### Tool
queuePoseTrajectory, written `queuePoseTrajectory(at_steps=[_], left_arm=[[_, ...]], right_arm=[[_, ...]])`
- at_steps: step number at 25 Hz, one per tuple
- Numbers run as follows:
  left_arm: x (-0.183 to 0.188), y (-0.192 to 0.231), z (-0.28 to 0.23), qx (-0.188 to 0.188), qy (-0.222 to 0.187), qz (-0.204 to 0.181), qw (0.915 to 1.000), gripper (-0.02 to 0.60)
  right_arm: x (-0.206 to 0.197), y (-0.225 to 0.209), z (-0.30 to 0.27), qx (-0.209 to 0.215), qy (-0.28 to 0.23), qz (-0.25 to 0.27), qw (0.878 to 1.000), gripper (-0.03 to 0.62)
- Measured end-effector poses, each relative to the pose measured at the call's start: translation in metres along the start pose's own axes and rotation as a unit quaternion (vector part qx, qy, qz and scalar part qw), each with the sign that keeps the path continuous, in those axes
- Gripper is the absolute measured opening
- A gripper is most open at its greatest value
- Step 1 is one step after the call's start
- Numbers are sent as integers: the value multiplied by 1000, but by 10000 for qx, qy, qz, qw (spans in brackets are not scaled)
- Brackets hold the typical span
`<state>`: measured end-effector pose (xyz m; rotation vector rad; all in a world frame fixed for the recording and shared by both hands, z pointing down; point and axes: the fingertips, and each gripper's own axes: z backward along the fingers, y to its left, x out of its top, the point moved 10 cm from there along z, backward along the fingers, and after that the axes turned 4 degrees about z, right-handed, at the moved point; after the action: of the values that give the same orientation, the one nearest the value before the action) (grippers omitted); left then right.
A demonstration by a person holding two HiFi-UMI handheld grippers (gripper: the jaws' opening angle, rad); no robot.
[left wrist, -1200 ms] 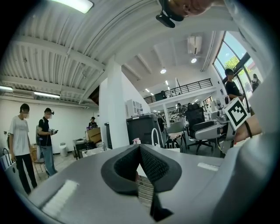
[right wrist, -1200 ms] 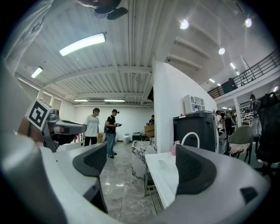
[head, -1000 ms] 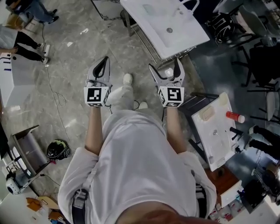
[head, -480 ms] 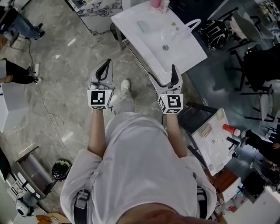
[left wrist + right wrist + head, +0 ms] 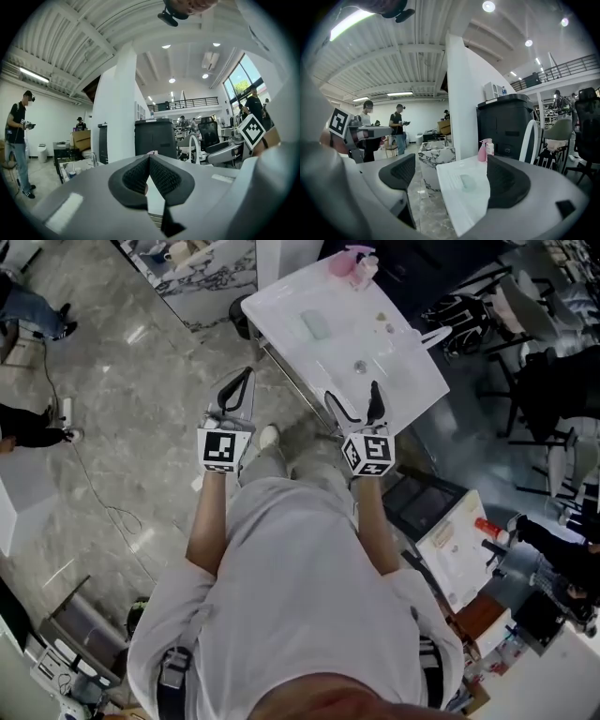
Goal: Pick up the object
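A pale green oblong object [image 5: 316, 324], possibly a bar of soap, lies flat on the white table [image 5: 403, 371]. It is ahead of both grippers and well apart from them, its long axis running roughly away from the person. The right gripper [image 5: 352, 395] is nearer, with jaws spread and empty. The left gripper [image 5: 239, 382] has its jaws pressed together on nothing.

Pale green oblong object [image 5: 316, 325], lying flat on white table [image 5: 281, 307]
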<state>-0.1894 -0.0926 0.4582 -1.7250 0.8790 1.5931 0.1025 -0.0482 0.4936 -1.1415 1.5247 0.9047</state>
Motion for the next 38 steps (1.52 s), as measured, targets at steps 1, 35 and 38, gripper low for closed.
queuePoseTrajectory(at_steps=[1, 35, 38], left_arm=[[-1, 7, -6, -15, 9, 11, 10000, 1], [-24, 74, -36, 948, 940, 34, 9910, 2], [-25, 76, -24, 1213, 1088, 48, 9866, 2]], right_arm=[[1, -1, -10, -20, 34, -1, 10000, 482], [-111, -89, -206, -189, 1421, -2489, 9579, 472], [-129, -98, -224, -240, 1537, -2867, 9453, 469]])
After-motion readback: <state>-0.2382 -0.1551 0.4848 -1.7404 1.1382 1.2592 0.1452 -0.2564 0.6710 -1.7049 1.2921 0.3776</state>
